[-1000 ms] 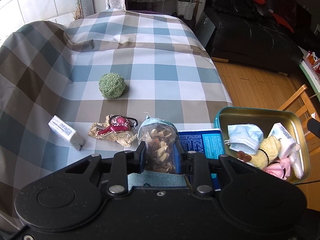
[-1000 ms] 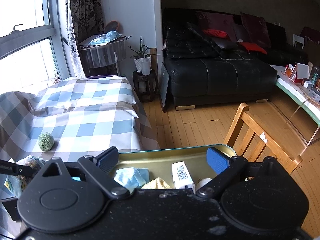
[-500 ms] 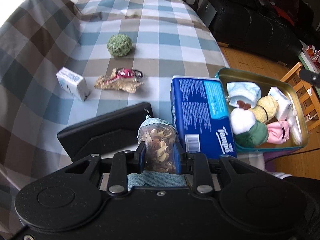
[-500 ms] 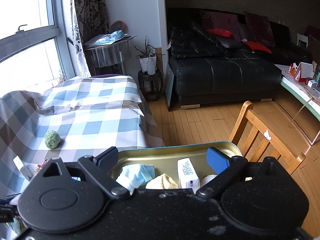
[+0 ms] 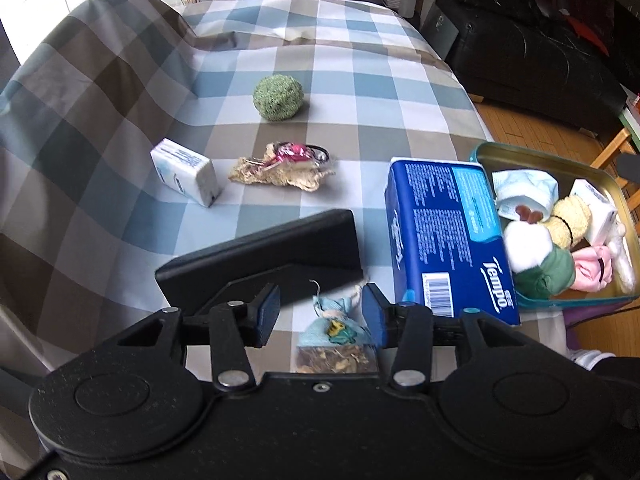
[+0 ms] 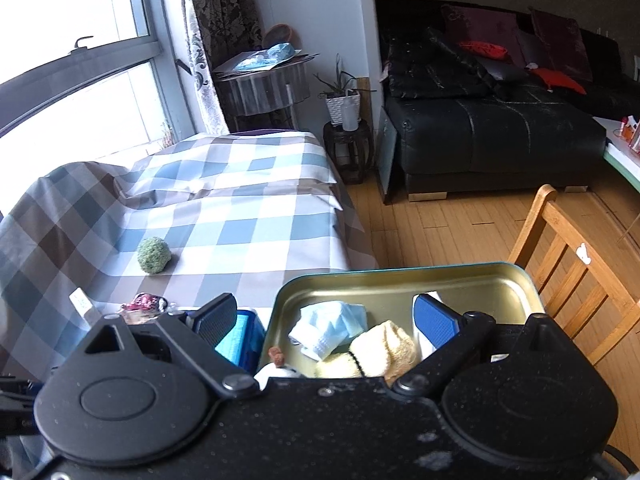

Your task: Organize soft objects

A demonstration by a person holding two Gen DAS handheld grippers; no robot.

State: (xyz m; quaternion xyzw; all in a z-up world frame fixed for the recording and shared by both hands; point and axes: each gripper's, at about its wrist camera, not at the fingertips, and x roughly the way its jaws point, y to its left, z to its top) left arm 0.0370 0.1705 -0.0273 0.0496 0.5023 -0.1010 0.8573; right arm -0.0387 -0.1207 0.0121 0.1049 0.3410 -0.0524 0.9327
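My left gripper (image 5: 320,314) hangs over the near edge of the checked cloth, its jaws opening. A small sachet (image 5: 334,340) with a blue cloth top and dried bits inside lies between the blue pads (image 5: 268,312), and the left pad stands clear of it. A green ball (image 5: 278,98), a small white tissue pack (image 5: 184,170) and a beige scrap with a pink hair tie (image 5: 280,166) lie further out. My right gripper (image 6: 324,316) is open above the metal tin (image 6: 400,280), which holds a face mask (image 6: 332,326) and a yellow towel (image 6: 384,346).
A blue Tempo tissue pack (image 5: 448,236) lies against the tin's left side. A flat black object (image 5: 260,256) rests just beyond my left fingers. A wooden chair (image 6: 568,248) stands right of the tin, with a black sofa (image 6: 500,128) across the wooden floor.
The left jaws, shut on the sachet in both earlier frames, have parted and the sachet sits lower between them. The left view drew back toward the near edge.
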